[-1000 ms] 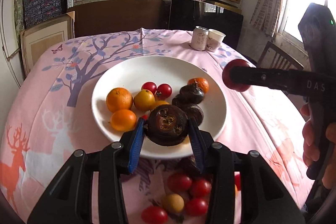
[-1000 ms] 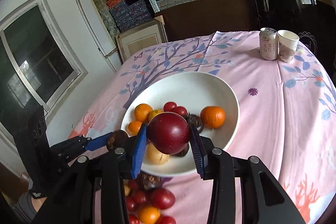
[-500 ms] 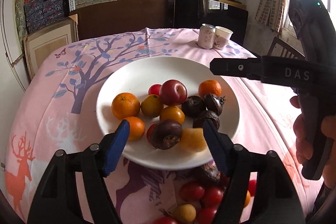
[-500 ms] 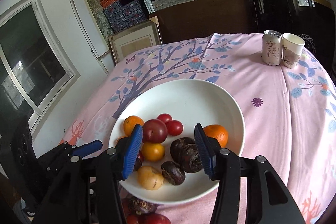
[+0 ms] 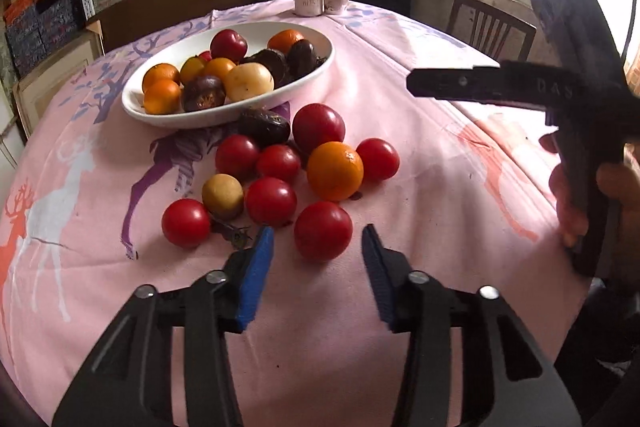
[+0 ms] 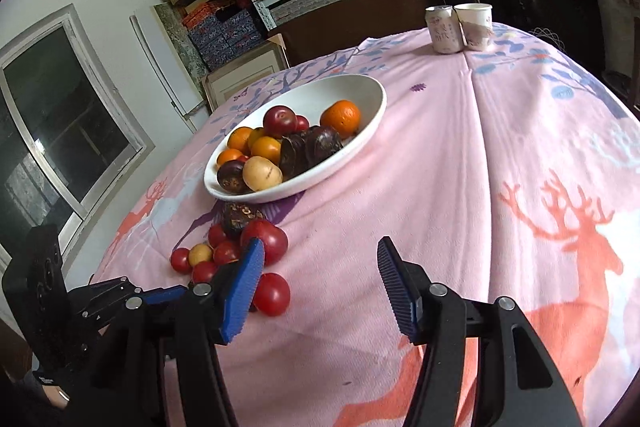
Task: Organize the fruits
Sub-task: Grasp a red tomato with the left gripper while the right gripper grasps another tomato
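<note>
A white bowl [image 5: 316,73] holds oranges, dark passion fruits, a yellow fruit and a red plum; it also shows in the right wrist view [image 6: 376,115]. Several loose fruits lie on the pink cloth in front of it: red tomatoes, an orange [image 5: 335,171], a tan fruit [image 5: 222,195] and a dark passion fruit [image 5: 265,126]. My left gripper [image 5: 318,241] is open and empty, low over the cloth, with the nearest red tomato [image 5: 323,231] just ahead between its fingertips. My right gripper [image 6: 320,255] is open and empty, to the right of the loose pile [image 6: 240,251].
A drink can [image 6: 443,29] and a paper cup [image 6: 475,26] stand at the table's far edge. A wooden chair [image 5: 490,27] is beyond the table on the right. Shelves with boxes fill the back wall. The right gripper's body [image 5: 576,95] hangs over the table's right side.
Both grippers let go of their fruit into the bowl, opened, and pulled back and down toward the loose fruits at the table's near side.
</note>
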